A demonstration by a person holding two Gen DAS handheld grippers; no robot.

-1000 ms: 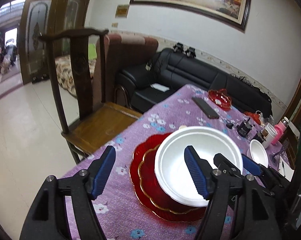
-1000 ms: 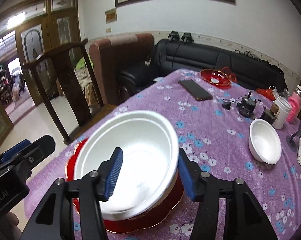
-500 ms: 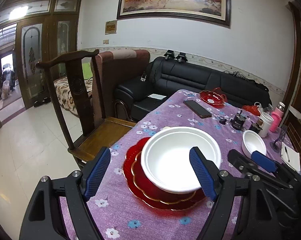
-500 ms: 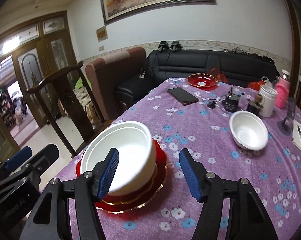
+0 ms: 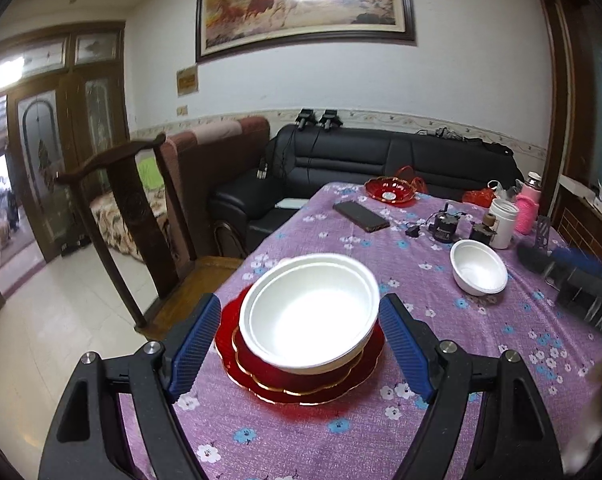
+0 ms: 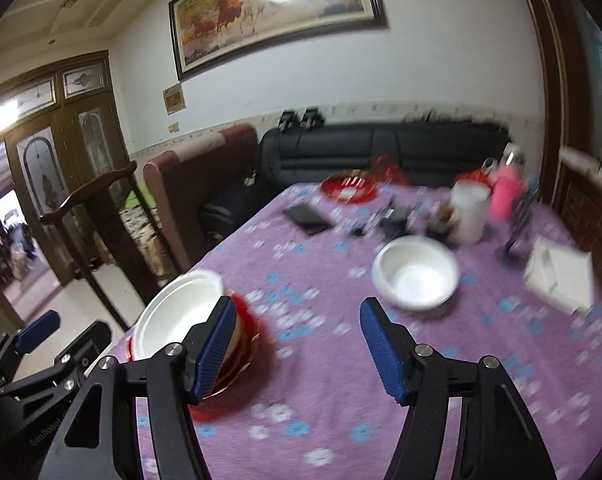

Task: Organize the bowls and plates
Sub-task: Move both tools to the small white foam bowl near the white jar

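Note:
A large white bowl (image 5: 309, 308) rests on a stack of red gold-rimmed plates (image 5: 301, 384) near the left edge of the purple flowered table (image 5: 441, 420). My left gripper (image 5: 299, 300) hovers open in front of that bowl, its blue pads apart from it. A small white bowl (image 5: 479, 266) stands alone further right. In the blurred right wrist view, my right gripper (image 6: 297, 302) is open over bare cloth. There the large bowl (image 6: 177, 312) lies to its left and the small bowl (image 6: 417, 272) ahead to its right. Nothing is held.
A dark phone (image 5: 361, 216), a red glass dish (image 5: 391, 190), a white cup (image 5: 503, 224), a pink bottle (image 5: 527, 208) and small gadgets crowd the table's far end. White paper (image 6: 561, 276) lies at the right. A wooden chair (image 5: 141, 232) stands by the left edge.
Both grippers drew back and up from the large bowl, which stays on the red plates. Their jaws widened. The right view has swung right, bringing the small bowl ahead.

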